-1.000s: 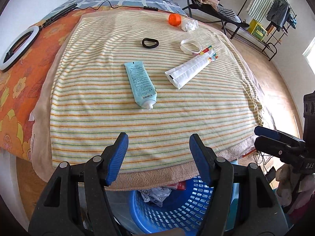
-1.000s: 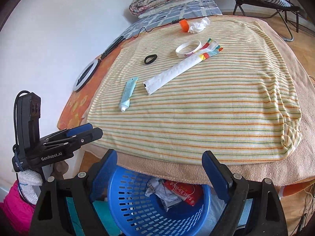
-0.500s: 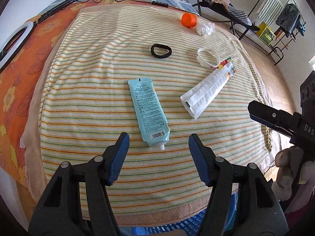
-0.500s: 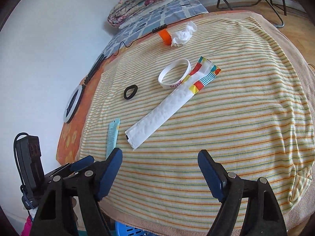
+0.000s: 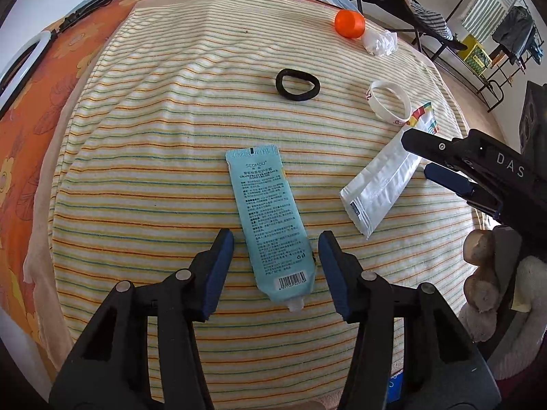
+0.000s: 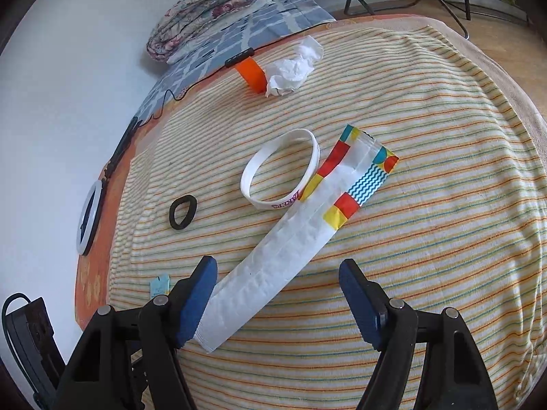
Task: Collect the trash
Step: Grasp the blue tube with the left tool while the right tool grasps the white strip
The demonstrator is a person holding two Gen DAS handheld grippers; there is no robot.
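- Blanket (image 5: 143, 157), striped, covers the bed and carries all the litter.
- Wrapper (image 6: 283, 256), long and white with a colourful end, lies between the jaws of the right gripper (image 6: 277, 300); they're closing, one pad just beside its edge, no pinch yet.
- Tube (image 5: 270, 222), pale blue, lies flat between the jaws of the left gripper (image 5: 275, 249); closing too, pads clear of it.
- Wristband (image 6: 280, 171) touches the wrapper; hair tie (image 5: 297, 83), orange tape roll (image 5: 349, 24) and crumpled tissue (image 5: 379, 42) wait further back.
- Step, I'd say: a double pickup. Next, each gripper needs to drop lower, squeeze, then lift without snagging cloth.
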